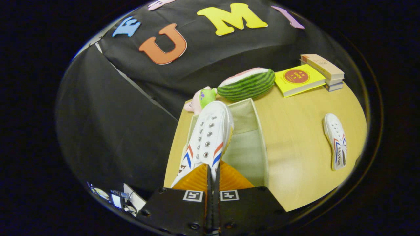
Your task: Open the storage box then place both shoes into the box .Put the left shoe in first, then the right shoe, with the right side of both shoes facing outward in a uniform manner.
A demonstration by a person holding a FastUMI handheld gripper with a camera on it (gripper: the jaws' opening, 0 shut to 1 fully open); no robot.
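Note:
My gripper [212,173] is shut on a white sneaker [206,137] with red and blue stripes, both fingers pinching the rim of its heel opening. The shoe hangs toe-forward over the left part of the open beige storage box [259,131], whose pale inside shows to the right of the shoe. A second white sneaker [337,141] with the same stripes lies flat on the wooden table [295,144], well to the right of the box.
Beyond the box lie a plush watermelon slice [247,84] and a pink-and-green soft toy [201,98]. A yellow book [298,79] and a small stack of books [325,70] sit at the table's far right. The table's left edge runs close beside the box.

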